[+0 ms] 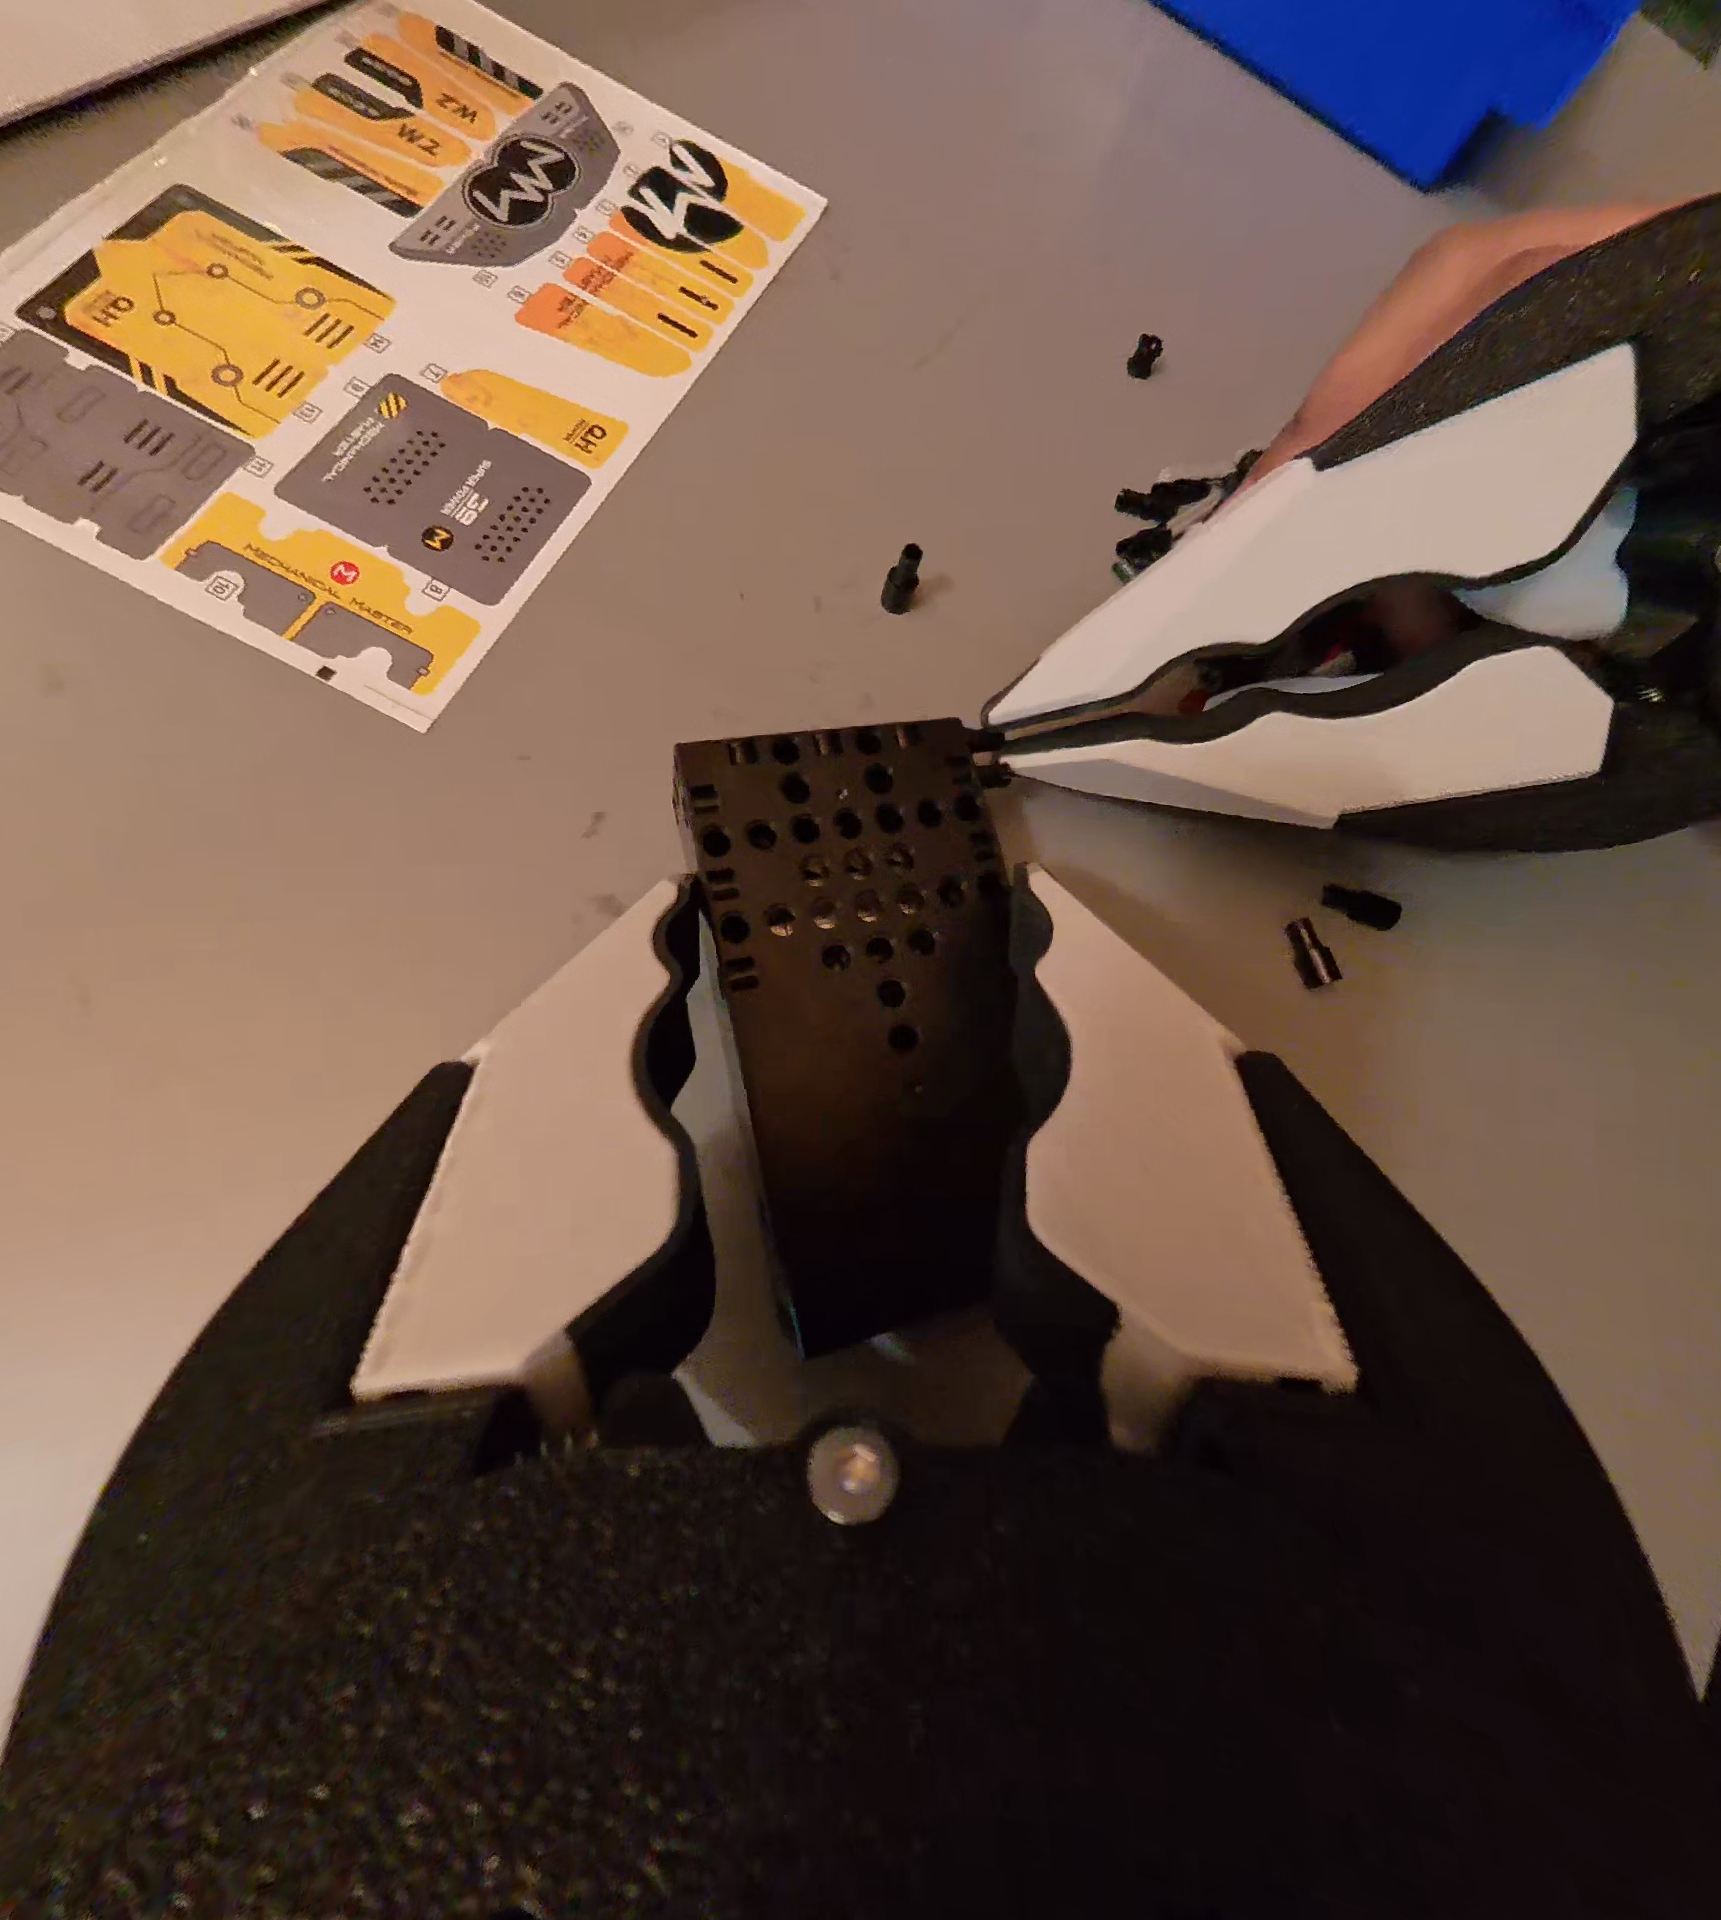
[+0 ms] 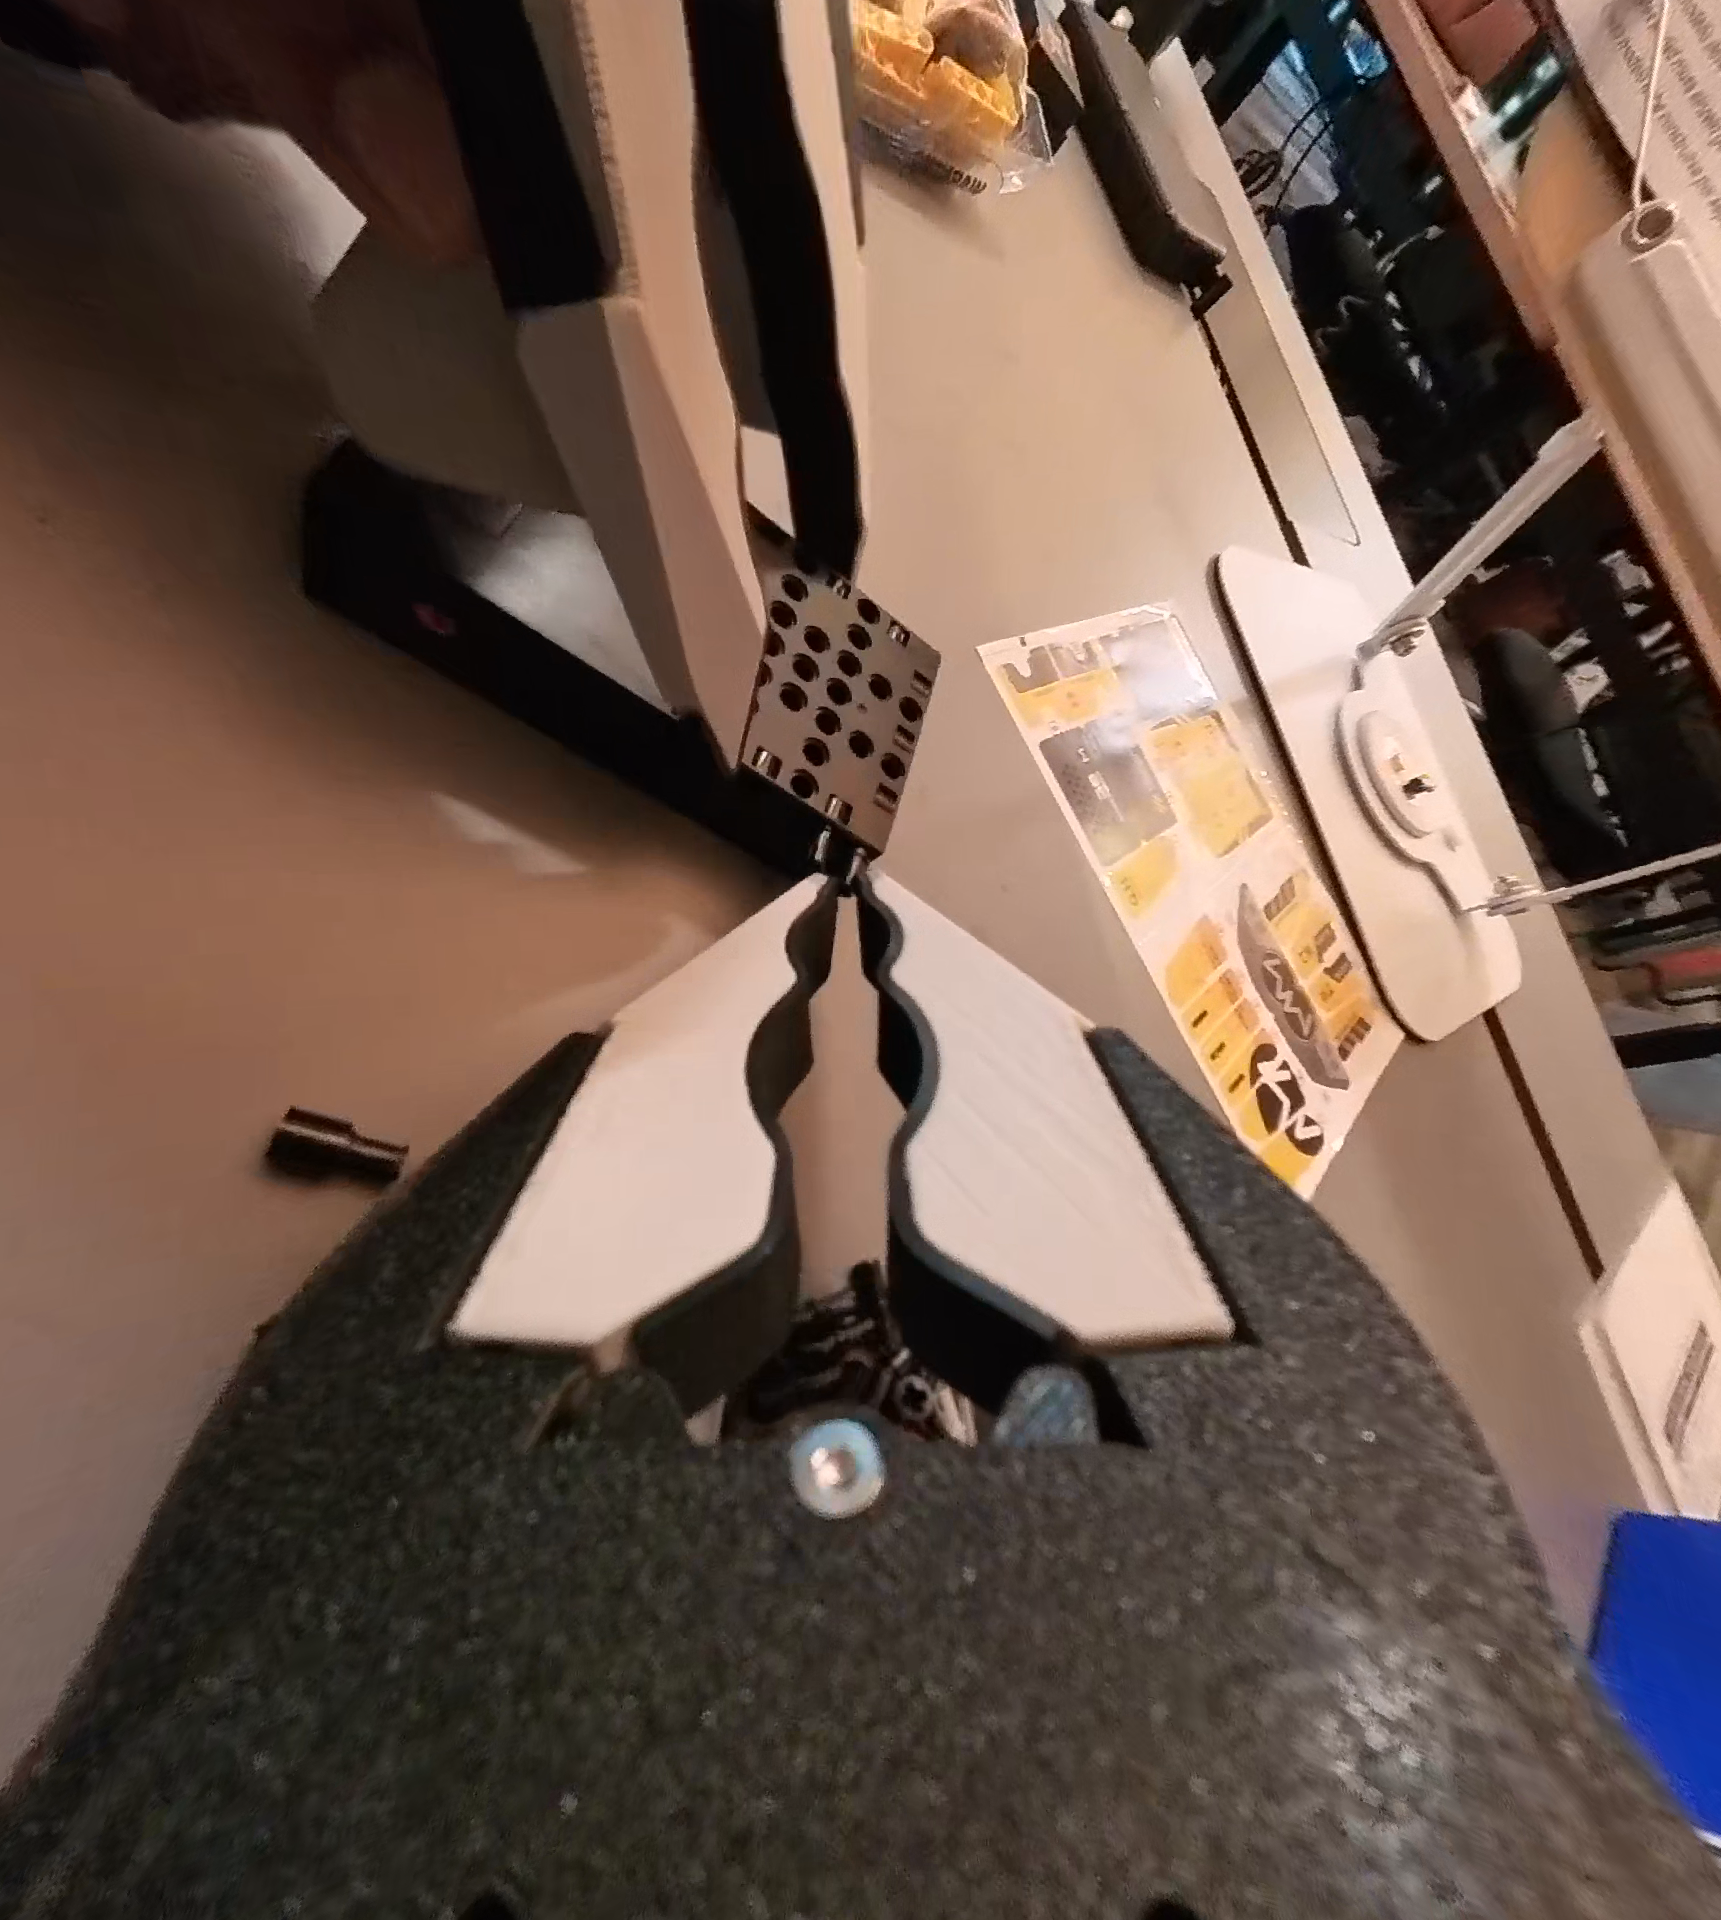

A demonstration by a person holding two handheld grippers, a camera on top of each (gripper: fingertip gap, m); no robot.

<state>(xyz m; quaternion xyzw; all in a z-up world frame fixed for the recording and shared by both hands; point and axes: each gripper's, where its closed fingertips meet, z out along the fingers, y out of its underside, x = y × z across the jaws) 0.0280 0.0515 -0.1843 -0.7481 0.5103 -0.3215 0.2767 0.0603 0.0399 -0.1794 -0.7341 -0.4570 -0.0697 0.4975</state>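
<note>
Gripping a black perforated block [image 1: 851, 997], my left gripper [image 1: 851, 883] has its 2 white fingers [image 1: 565, 1143] clamped against the block's long sides, so the block stands out forward between them above the grey surface [image 1: 212, 935]. My right gripper [image 1: 991, 750] comes in from the right, its fingers closed together on a small black pin [image 2: 848, 860] right at the block's far corner; in the right wrist view the tips [image 2: 840, 894] pinch that pin just below the block's square holed face [image 2: 840, 707]. Loose black pins lie on the surface: 1 [image 1: 901, 578] beyond the block, 1 [image 1: 1142, 355] farther back, 2 [image 1: 1339, 930] to the right, and a cluster [image 1: 1162, 514] beside the right gripper. I see a sticker sheet [image 1: 316, 343] in yellow, grey and black lying flat at upper left, and a blue bin [image 1: 1396, 62] at the top right edge.
</note>
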